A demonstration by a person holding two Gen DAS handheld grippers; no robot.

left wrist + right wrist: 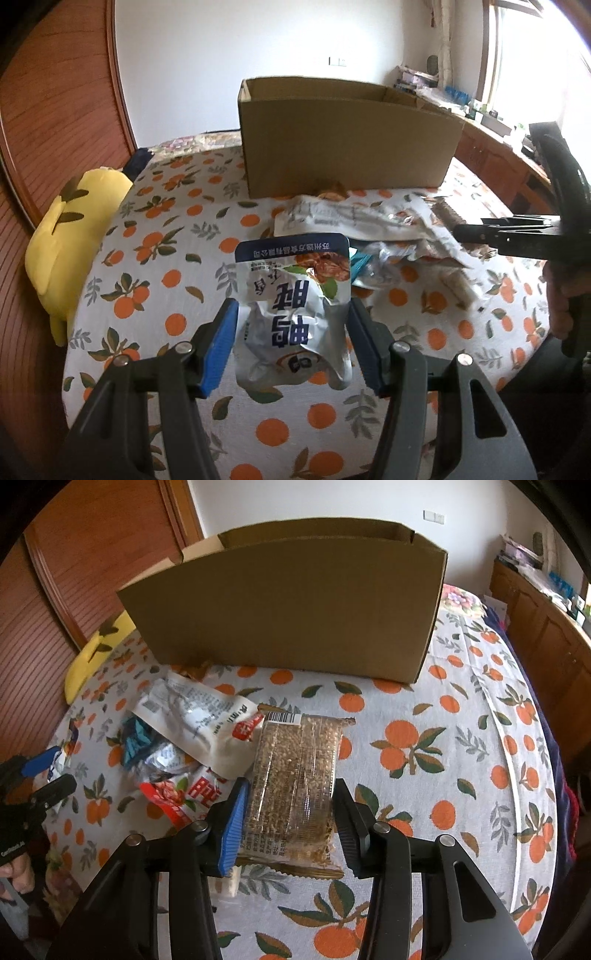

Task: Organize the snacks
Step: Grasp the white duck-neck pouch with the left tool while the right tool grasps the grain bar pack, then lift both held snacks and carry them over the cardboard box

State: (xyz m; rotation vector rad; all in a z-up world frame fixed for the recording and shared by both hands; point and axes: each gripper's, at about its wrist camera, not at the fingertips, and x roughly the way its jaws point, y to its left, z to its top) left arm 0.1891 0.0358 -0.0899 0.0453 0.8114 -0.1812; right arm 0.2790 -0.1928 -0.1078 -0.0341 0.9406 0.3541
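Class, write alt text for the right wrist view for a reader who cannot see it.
The right gripper clamps a clear packet of seed bars over an orange-print bedspread. A pile of snack packets lies to its left, and an open cardboard box stands behind.

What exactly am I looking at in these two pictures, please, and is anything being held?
No robot here: a person holds a two-finger tool in each hand, each carrying a fisheye camera looking along its fingers. The left view shows the left tool clamped on a silver snack pouch, raised above the orange-print cloth. The right view shows the right tool gripping a clear-wrapped seed bar. More snack packets lie piled before an open cardboard box; a yellow plush lies at the edge.
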